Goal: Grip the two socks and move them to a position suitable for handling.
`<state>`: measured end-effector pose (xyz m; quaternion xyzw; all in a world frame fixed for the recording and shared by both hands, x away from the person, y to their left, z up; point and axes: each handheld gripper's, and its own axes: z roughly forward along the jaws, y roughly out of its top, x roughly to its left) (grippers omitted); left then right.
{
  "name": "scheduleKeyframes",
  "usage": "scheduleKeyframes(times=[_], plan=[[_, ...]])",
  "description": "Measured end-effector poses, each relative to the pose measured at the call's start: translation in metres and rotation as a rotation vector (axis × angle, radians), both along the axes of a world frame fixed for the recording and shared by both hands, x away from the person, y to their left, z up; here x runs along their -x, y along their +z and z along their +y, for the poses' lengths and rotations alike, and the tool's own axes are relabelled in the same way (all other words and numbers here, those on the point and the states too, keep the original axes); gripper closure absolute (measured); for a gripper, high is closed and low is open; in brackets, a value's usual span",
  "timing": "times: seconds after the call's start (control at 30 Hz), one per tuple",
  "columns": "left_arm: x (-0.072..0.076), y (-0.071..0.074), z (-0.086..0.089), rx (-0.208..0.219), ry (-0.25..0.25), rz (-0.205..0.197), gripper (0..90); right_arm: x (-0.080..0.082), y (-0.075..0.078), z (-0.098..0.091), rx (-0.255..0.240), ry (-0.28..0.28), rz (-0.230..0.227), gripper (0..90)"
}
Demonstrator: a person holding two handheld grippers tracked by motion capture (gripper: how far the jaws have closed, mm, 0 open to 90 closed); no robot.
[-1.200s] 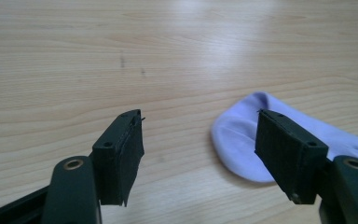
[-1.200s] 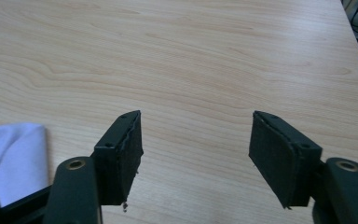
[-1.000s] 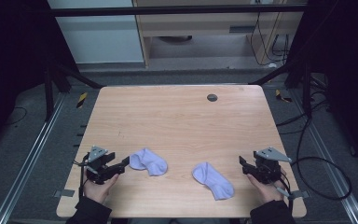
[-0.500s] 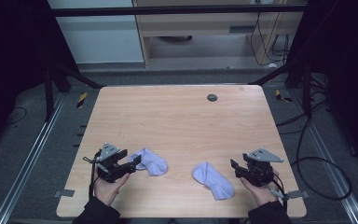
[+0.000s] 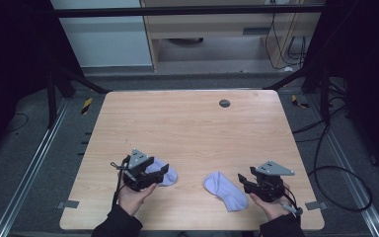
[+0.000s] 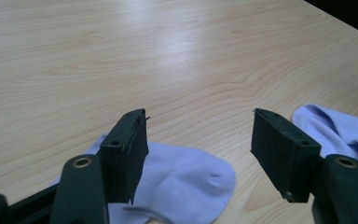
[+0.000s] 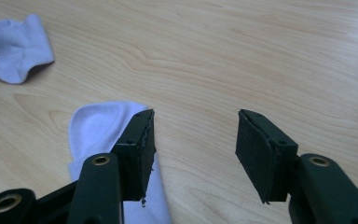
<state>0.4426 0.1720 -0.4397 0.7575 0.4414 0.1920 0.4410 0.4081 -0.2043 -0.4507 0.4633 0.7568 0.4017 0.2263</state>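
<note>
Two pale lilac socks lay on the near half of the wooden bench (image 5: 192, 123) as a person held a gripper over each. The left gripper (image 5: 159, 173) stood with its jaws wide apart and empty, directly over the left sock (image 5: 169, 174), a crumpled bundle that spread beneath and between the jaws in the left gripper view (image 6: 186, 175). The right gripper (image 5: 245, 182) was likewise spread wide and held nothing. The right sock (image 5: 224, 190) lay flat and stretched out, its long axis running from the bench's middle back toward the person's right hand (image 5: 271, 205); in the right gripper view it sat under the left-hand jaw and off to that side (image 7: 98, 126), not centred in the gap. The left sock showed farther off in that view (image 7: 16, 49). Each sock lay nearest its own gripper, well apart from the other. Whether either jaw tip touched cloth could not be told for certain.
</note>
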Motion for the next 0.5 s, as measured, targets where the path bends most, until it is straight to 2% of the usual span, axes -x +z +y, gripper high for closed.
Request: scheduleKeyframes(times=[0.5], plan=[[0.001,-0.010,-0.049,-0.044,-0.087,0.015,38.8,0.013,-0.007,0.011,0.008,0.072,0.031,50.5]])
